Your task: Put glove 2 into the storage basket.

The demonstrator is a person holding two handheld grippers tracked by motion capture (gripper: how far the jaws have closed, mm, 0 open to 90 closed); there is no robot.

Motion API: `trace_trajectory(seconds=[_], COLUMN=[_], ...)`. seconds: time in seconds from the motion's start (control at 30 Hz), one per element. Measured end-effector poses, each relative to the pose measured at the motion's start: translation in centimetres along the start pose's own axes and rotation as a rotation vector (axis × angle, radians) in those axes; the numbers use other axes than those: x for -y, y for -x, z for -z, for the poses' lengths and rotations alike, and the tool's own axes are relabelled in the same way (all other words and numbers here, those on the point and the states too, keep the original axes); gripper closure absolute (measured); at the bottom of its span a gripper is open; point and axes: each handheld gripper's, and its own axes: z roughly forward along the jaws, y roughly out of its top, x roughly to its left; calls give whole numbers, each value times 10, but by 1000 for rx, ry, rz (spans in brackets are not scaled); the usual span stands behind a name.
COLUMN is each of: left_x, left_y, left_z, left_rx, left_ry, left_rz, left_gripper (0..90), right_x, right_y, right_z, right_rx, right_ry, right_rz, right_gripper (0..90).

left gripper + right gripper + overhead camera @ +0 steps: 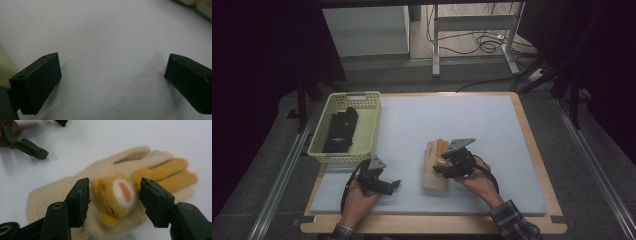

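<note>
A cream fleece glove (pixel 434 172) lies flat on the pale mat, its fingers pointing away from me. It has mustard-yellow fingers and a small yellow bear face (pixel 117 195) sewn on the palm. My right gripper (pixel 115 185) stands low over it, open, one jaw on each side of the bear face, with a gap at the right pad. In the high view the right gripper (pixel 445 168) sits at the glove's right edge. My left gripper (pixel 112 62) is open above bare mat with nothing between its jaws, resting left of the glove at the left gripper (pixel 391 186).
A pale yellow plastic basket (pixel 347 95) stands at the mat's left edge with black gloves (pixel 341 130) inside. The blue-grey mat (pixel 452 115) covers a wooden table. A corner of the cream glove (pixel 200 6) shows far off in the left gripper view.
</note>
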Motion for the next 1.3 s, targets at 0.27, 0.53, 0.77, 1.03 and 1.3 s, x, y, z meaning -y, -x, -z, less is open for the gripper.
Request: trace_trajectory(seconds=[0.27, 0.53, 0.77, 1.03, 1.3], left_x=[0, 0, 0, 0, 0], left_y=[0, 0, 0, 0, 0], left_z=[0, 0, 0, 0, 0], left_rx=[0, 0, 0, 0, 1], left_ry=[-2, 0, 0, 1, 0], left_rz=[-4, 1, 1, 1, 1], left_gripper=[8, 9, 8, 9, 8], right_x=[-6, 9, 29, 47, 54], right_y=[11, 17, 12, -1, -10], right_z=[21, 35, 37, 28, 16], right_rx=[33, 52, 30, -8, -31], right_ry=[42, 37, 18, -8, -24], right_rz=[-37, -65, -82, -75, -59], right_gripper=[430, 637, 846, 884, 883])
